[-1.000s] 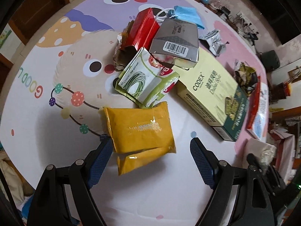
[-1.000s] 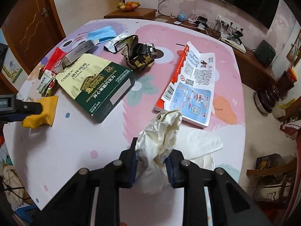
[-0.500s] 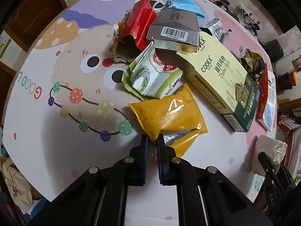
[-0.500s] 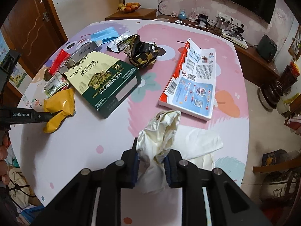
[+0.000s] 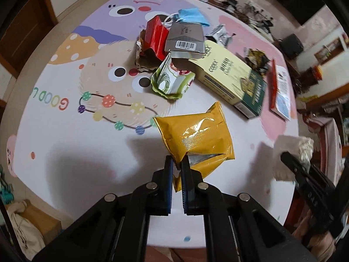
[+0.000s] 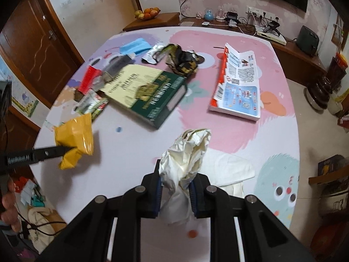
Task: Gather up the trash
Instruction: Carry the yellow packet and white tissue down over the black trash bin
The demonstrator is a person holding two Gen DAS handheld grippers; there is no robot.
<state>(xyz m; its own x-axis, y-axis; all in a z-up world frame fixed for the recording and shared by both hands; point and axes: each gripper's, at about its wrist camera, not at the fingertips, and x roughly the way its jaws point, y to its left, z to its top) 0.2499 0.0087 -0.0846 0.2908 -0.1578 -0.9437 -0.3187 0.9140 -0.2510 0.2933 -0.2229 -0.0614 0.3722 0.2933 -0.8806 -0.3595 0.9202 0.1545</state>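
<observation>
My left gripper is shut on a corner of a yellow foil snack wrapper, which hangs just above the round table. The right wrist view shows the same yellow wrapper at the left, pinched by the left gripper. My right gripper is shut on a crumpled white paper wad, held over the table's near edge. The paper wad and the right gripper also show at the right edge of the left wrist view.
Trash lies across the far half: a cream-and-green chocolate box, a green snack bag, a red carton, a grey barcode box, a blue mask, a dark crumpled wrapper, a red-and-blue flat box. A white tissue lies by the right gripper.
The left gripper's jaws closed on the yellow wrapper and lifted it off the table toward the right. The right gripper rose a little with the paper wad.
</observation>
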